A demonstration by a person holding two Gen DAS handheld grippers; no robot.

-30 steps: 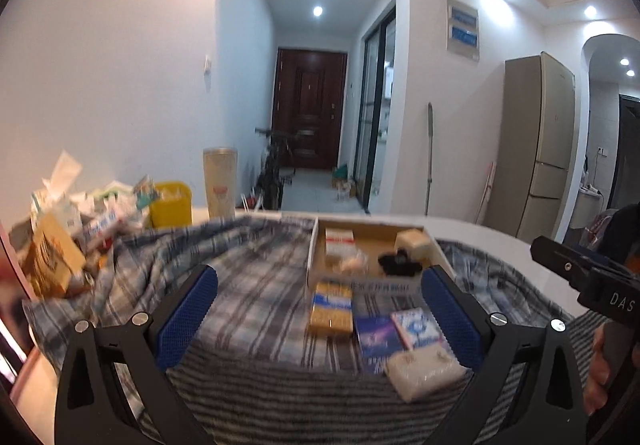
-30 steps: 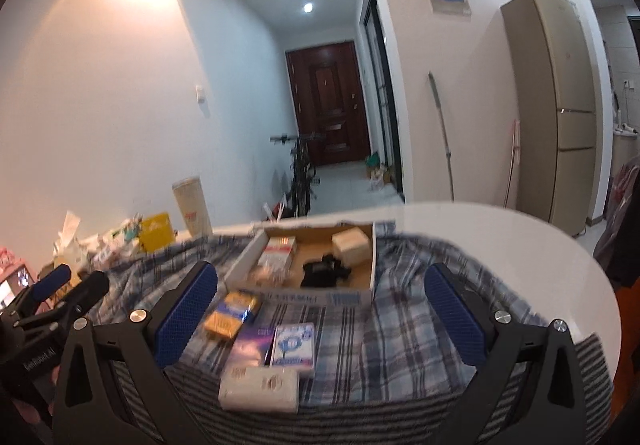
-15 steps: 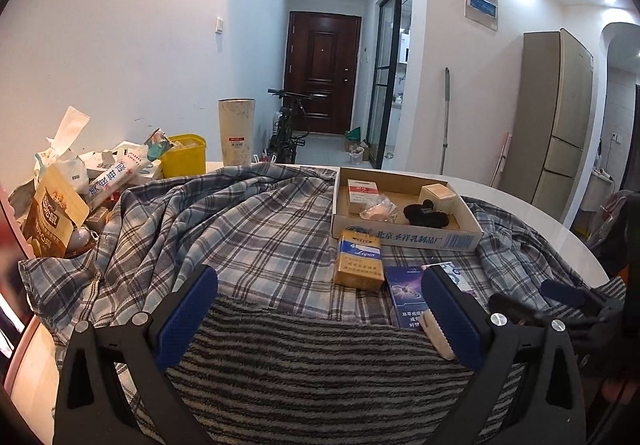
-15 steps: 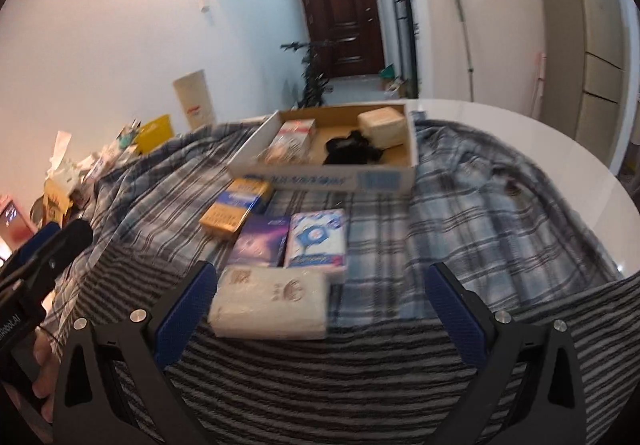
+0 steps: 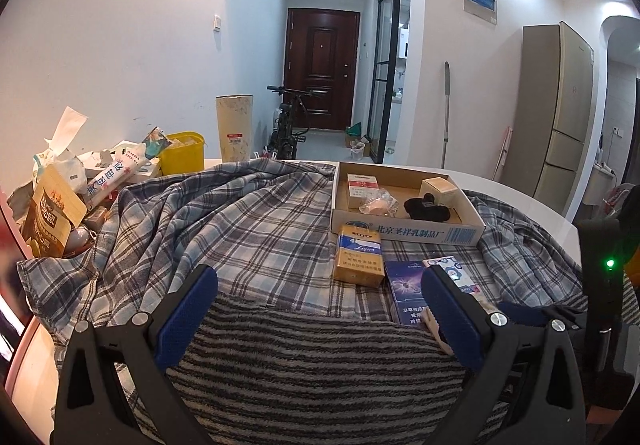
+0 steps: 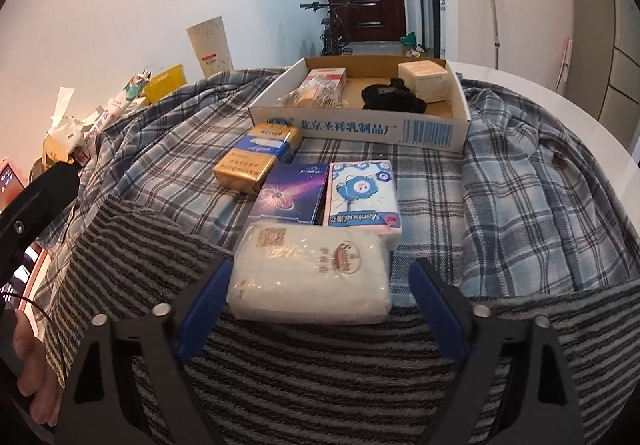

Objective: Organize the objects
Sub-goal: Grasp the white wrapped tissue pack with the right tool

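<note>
A white tissue pack lies on the striped cloth, between the fingers of my right gripper. Its jaws are closing; the left pad is at the pack's edge and a gap shows on the right. Behind the pack lie a purple box, a blue cartoon tissue pack and a gold-and-blue box. A cardboard tray beyond them holds several small items. My left gripper stands open over the striped cloth with nothing between its fingers.
A plaid shirt covers the white round table. Snack bags, a yellow tub and a tall beige cup crowd the far left. A hand holds the left gripper's handle.
My right gripper has come down and tipped towards the white tissue pack, and its jaws have narrowed around it. The left gripper has sunk slightly and stays open.
</note>
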